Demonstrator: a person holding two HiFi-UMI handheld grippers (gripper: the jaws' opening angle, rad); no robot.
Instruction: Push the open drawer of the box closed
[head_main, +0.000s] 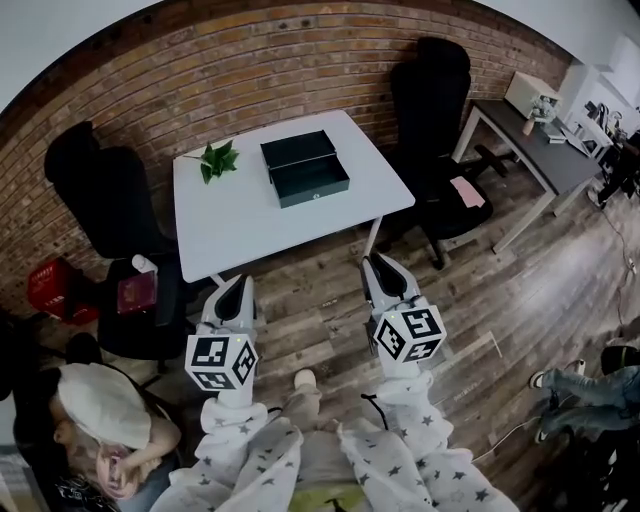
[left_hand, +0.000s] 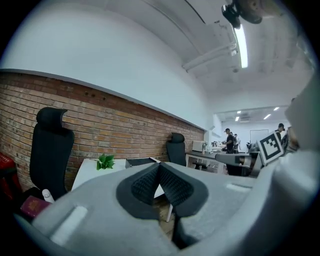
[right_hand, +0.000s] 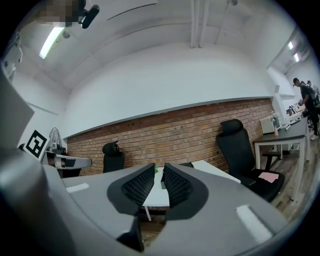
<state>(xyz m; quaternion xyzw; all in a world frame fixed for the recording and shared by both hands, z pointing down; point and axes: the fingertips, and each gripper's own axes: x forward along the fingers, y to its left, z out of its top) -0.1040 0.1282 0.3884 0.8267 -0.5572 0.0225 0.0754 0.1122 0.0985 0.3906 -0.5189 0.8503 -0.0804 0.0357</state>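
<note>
both sleeves are pale grey, sprinkled with small dark stars: the left sleeve (head_main: 245, 450) and the right sleeve (head_main: 415, 440). the left gripper (head_main: 238, 282) and the right gripper (head_main: 376, 262) have light grey tapered bodies, each carrying a cube of black-and-white square markers. their pads (left_hand: 146, 184) are black and ribbed. a thin dark cable (head_main: 372, 405) loops beside the right sleeve. a yellow-green garment (head_main: 320, 497) shows between the sleeves.

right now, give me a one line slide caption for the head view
Facing a white table with a plant and a box, drawer open: left gripper and right gripper, not yet there
</note>
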